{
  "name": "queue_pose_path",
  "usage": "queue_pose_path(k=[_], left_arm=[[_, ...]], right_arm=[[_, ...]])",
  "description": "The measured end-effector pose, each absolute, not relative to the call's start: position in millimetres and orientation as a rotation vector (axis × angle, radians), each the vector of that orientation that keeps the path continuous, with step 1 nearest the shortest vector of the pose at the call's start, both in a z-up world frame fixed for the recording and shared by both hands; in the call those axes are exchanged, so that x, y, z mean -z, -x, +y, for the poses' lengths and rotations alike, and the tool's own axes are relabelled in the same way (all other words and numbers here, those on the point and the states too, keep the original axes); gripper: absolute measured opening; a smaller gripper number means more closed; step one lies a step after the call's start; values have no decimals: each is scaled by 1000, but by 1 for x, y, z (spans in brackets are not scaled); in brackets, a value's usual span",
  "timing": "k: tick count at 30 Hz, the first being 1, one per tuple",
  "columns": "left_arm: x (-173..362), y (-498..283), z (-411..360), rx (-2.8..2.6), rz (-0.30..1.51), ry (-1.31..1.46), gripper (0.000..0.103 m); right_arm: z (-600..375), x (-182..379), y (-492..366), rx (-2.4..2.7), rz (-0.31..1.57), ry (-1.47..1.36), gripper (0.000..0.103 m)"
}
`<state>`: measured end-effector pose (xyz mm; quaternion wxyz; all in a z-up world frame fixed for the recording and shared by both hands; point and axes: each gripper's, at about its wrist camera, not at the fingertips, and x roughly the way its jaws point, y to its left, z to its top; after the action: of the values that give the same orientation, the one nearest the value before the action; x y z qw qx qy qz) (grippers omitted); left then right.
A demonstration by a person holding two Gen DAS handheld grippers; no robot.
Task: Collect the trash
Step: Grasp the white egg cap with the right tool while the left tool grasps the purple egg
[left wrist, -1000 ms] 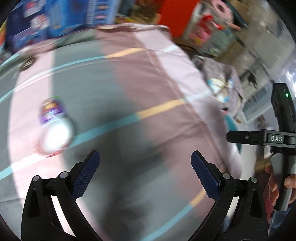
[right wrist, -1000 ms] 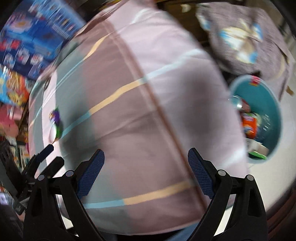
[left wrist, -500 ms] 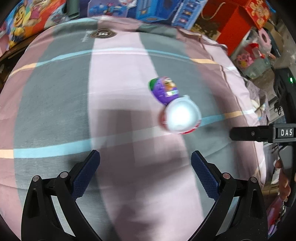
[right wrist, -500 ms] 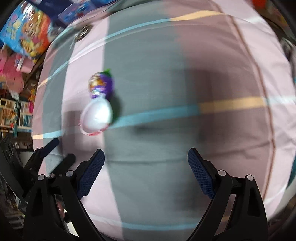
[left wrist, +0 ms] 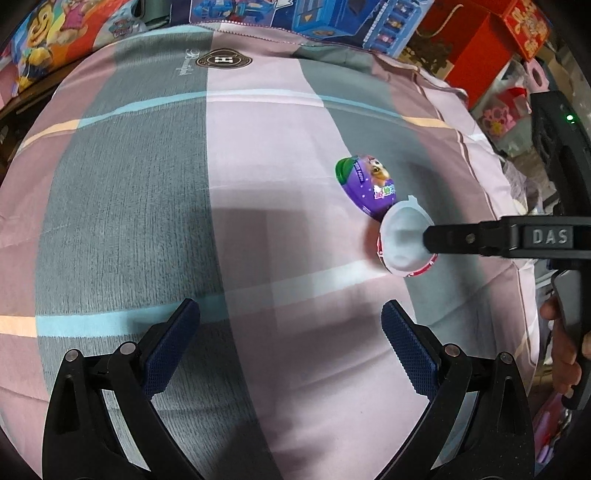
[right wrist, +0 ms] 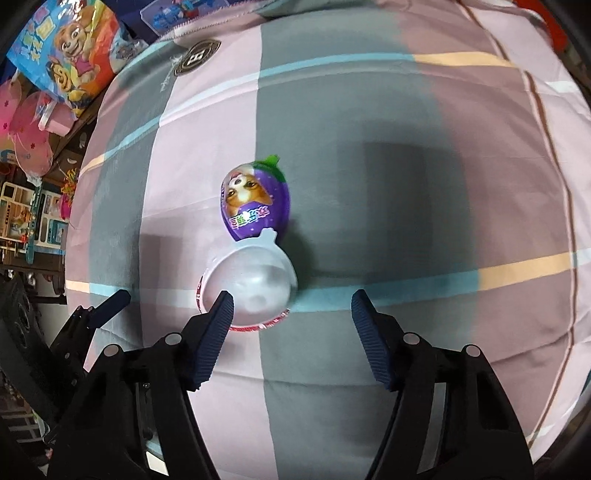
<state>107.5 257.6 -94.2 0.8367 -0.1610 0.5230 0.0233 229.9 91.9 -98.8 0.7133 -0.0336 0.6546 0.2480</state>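
A purple egg-shaped toy shell (right wrist: 255, 203) with a cartoon dog and a green tip lies on the checked bedsheet (right wrist: 388, 129), touching a white plastic half-shell (right wrist: 258, 284) with a red rim. My right gripper (right wrist: 291, 314) is open just in front of the white shell, its left finger beside the rim. In the left wrist view the purple shell (left wrist: 369, 188) and white shell (left wrist: 402, 240) lie to the right, the right gripper's finger (left wrist: 465, 240) over the white one. My left gripper (left wrist: 290, 332) is open and empty, nearer than both.
Colourful toy boxes (left wrist: 325, 18) and a red box (left wrist: 476, 48) stand behind the bed. Cartoon-printed bags (right wrist: 66, 48) and toy shelves (right wrist: 29, 221) are at the left. The bedsheet drops off at the right edge (left wrist: 517, 221).
Both grippers swung from the bin side of the bed to the two shells. The right gripper came close to the white shell. The left view now holds the shells at its right.
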Motion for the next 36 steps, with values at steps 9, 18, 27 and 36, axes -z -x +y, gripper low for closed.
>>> queue_pose_path(k=[9,18,27,36], left_arm=[[98,-112,259,-56,1120,352,99],[97,-132,246,-45,1130,331,99],[95,-182,221,-61,1116,333,99],[105,-219,191,-207,1124,253,84]], right_arm=[[107,109,-230,-586,1440,100,11],[74,89,-248,-532,1348,97,4],[25,85,-282,-449,1321,21,5],[-9,91,-297,-443,1317,-34,5]])
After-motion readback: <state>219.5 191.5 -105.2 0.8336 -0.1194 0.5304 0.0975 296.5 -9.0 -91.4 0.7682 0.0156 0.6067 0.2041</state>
